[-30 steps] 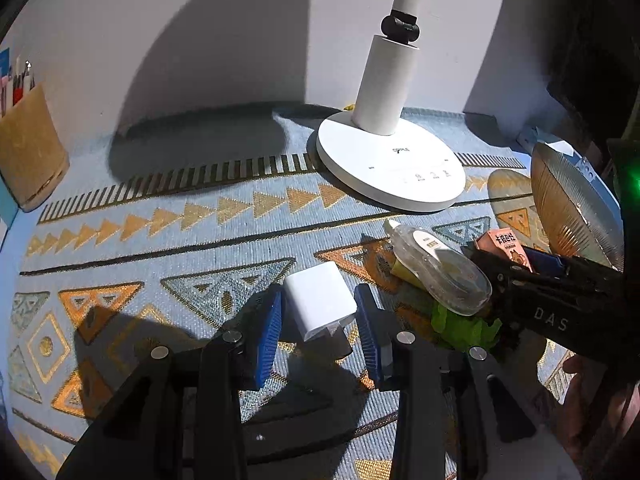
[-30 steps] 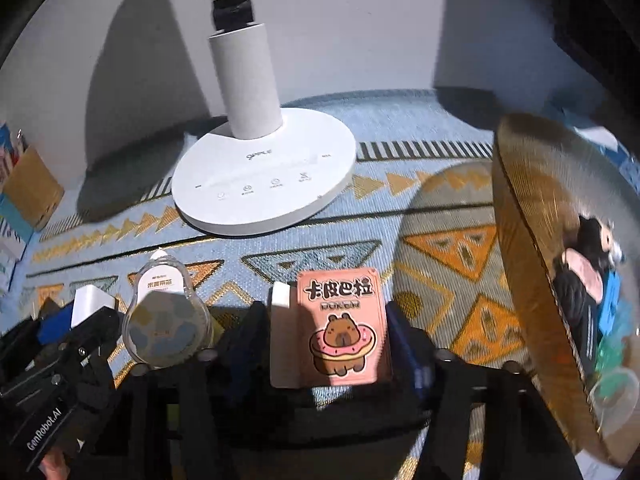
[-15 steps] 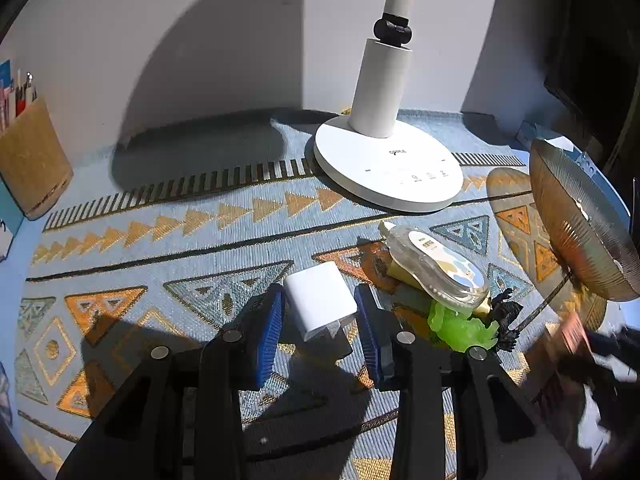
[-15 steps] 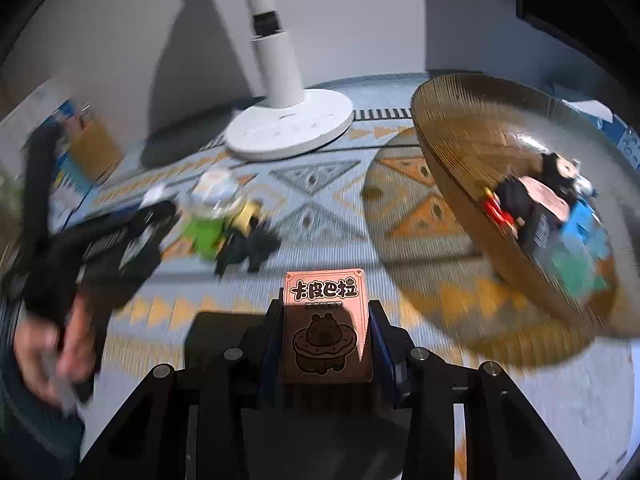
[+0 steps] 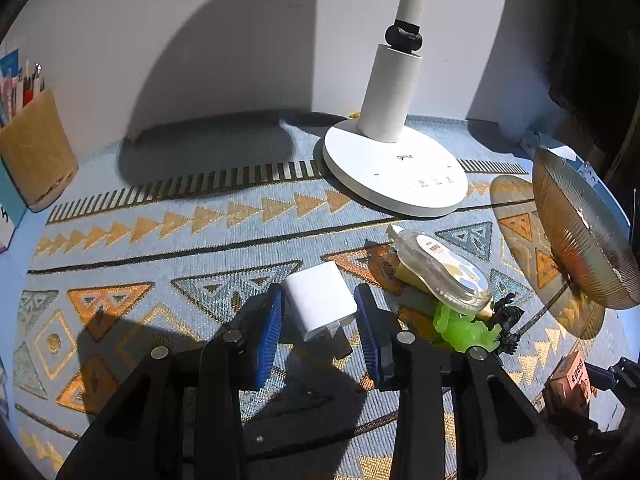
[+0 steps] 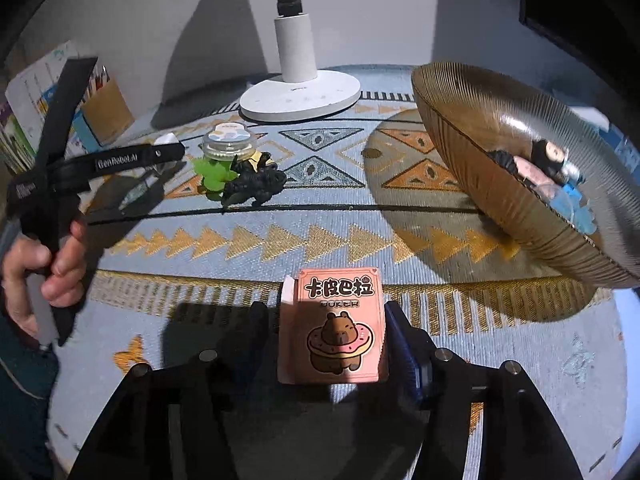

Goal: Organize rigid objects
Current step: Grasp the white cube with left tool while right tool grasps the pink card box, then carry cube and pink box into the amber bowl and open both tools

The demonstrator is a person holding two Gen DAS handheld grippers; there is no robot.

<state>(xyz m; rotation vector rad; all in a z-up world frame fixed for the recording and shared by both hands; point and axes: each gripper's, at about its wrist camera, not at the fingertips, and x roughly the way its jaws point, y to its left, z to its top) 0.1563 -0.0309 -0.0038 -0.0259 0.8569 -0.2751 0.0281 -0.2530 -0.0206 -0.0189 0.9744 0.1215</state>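
pink card box (image 6: 334, 332) between opening jaws

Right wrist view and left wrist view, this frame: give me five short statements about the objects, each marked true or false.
1. The pink card box sits between the right hand-held gripper fingers. True.
2. The amber glass bowl is empty. False: it holds several small items.
3. The white charger lies between the left hand-held gripper fingers. True.
4. The green toy lies in the bowl. False: it lies on the patterned mat.
5. The lamp base is black. False: white.
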